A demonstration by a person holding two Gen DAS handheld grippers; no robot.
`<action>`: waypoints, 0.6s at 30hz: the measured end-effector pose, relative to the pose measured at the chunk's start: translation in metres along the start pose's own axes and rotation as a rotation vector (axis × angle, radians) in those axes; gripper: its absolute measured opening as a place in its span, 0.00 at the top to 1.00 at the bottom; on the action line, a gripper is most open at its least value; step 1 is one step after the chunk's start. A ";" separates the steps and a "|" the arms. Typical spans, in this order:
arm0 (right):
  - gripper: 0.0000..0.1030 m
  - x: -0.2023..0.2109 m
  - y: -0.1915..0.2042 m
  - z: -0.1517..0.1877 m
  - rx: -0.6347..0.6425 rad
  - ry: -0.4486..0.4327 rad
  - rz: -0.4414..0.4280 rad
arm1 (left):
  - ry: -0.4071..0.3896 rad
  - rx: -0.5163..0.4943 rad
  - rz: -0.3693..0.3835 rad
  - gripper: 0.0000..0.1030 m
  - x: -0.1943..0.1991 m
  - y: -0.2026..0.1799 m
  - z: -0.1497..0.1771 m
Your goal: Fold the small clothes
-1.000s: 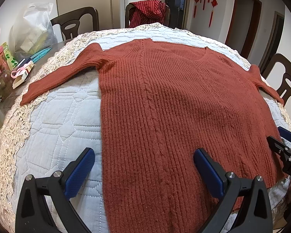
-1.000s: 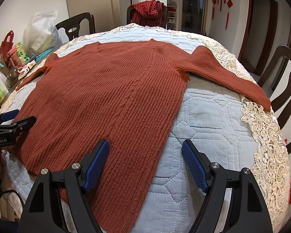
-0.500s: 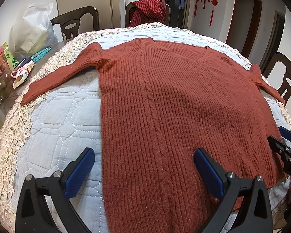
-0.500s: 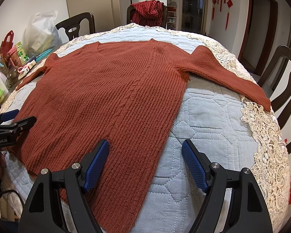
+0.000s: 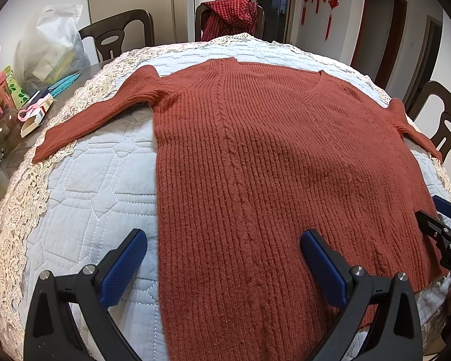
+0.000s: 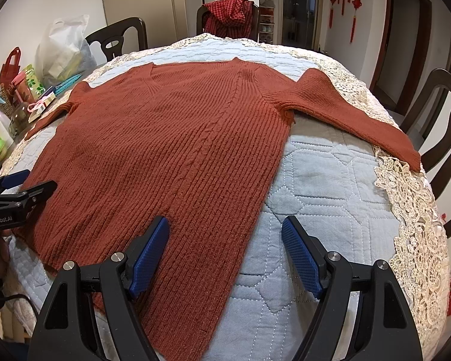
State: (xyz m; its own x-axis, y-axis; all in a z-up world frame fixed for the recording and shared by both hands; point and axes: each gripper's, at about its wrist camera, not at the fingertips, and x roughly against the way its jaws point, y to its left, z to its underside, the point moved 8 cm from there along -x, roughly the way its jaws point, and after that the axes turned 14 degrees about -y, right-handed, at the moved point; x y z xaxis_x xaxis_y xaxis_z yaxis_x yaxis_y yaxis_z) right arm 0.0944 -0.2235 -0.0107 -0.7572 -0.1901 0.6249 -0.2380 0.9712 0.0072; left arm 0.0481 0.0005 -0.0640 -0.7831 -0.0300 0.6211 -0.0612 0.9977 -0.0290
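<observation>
A rust-red knit V-neck sweater lies flat and spread out on a pale blue quilted cloth, sleeves out to both sides. My left gripper is open and empty, hovering over the sweater's lower left hem edge. My right gripper is open and empty over the lower right hem edge of the sweater. Each gripper shows at the side edge of the other's view: the right one and the left one.
The quilt has a cream lace border and covers a round table. Bags, boxes and a jar crowd the left side. Dark wooden chairs ring the table; one at the back holds a red checked garment.
</observation>
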 end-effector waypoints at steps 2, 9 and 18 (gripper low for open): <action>0.25 0.000 0.000 0.000 -0.001 0.000 0.000 | 0.000 -0.001 0.000 0.00 0.000 0.000 0.000; 0.25 -0.001 0.001 0.000 -0.001 0.004 0.000 | 0.000 -0.001 0.000 0.00 0.000 0.000 0.000; 0.25 -0.001 0.001 0.000 -0.001 0.009 -0.005 | -0.001 0.001 -0.003 0.00 0.001 0.001 0.001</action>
State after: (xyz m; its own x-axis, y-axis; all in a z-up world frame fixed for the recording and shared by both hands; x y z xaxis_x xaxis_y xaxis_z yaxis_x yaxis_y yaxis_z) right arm 0.0947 -0.2223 -0.0117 -0.7505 -0.1936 0.6318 -0.2408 0.9705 0.0114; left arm 0.0465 0.0015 -0.0645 -0.7834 -0.0331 0.6207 -0.0642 0.9976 -0.0278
